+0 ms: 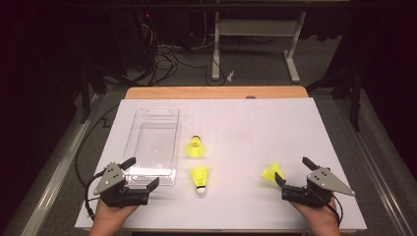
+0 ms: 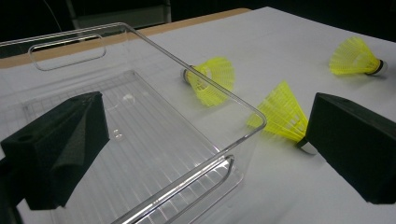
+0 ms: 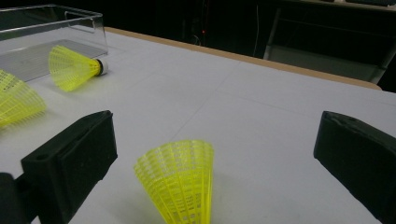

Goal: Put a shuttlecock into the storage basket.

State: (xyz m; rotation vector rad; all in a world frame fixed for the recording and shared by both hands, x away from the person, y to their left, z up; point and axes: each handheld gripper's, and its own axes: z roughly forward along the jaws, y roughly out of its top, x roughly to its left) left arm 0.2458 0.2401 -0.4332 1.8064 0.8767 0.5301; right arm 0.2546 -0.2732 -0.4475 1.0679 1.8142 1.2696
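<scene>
In the high view, the left gripper (image 1: 141, 172) rests agape at the near end of the clear bin (image 1: 153, 145), and the right gripper (image 1: 293, 170), jaws spread, sits just beside a yellow shuttlecock (image 1: 272, 173). The left gripper view has one jaw over the bin's near corner, nothing clasped, with two more shuttlecocks (image 2: 211, 78) just beyond the wall. In the right gripper view, the shuttlecock lies between the parted jaws, touching neither.

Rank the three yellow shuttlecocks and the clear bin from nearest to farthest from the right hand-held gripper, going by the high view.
From the right hand-held gripper:
1. Right shuttlecock, just beside its jaws.
2. Near middle shuttlecock, cork toward the person.
3. Far middle shuttlecock, beside the bin.
4. Clear bin, on the left side of the table, farthest off.
</scene>
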